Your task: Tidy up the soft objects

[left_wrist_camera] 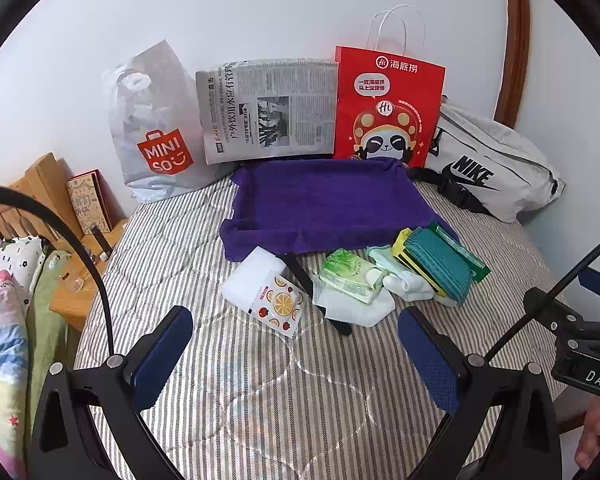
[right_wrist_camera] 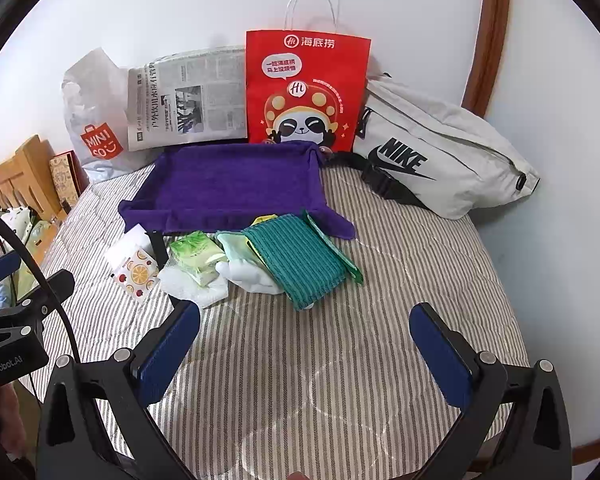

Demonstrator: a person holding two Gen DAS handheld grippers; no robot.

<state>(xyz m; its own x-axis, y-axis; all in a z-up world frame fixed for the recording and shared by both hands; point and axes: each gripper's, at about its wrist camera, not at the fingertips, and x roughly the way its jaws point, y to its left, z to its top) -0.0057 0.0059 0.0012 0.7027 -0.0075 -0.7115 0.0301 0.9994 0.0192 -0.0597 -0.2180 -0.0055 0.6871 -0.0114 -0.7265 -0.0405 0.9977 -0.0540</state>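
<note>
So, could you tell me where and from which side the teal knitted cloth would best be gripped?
Probably its near short edge, approached from the front. The teal knitted cloth lies flat on top of the pile with that edge overhanging the striped bedcover, directly ahead of the open right gripper. Its far edge sits close against the purple fabric tray, and the white sock crowds its left side.

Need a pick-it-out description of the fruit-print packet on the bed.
Find the purple tray at the middle of the striped bed; a row of small soft items lies along its near edge. The fruit-print packet is at the row's left end, leaning on a white sponge, the only item printed with orange slices.
</note>
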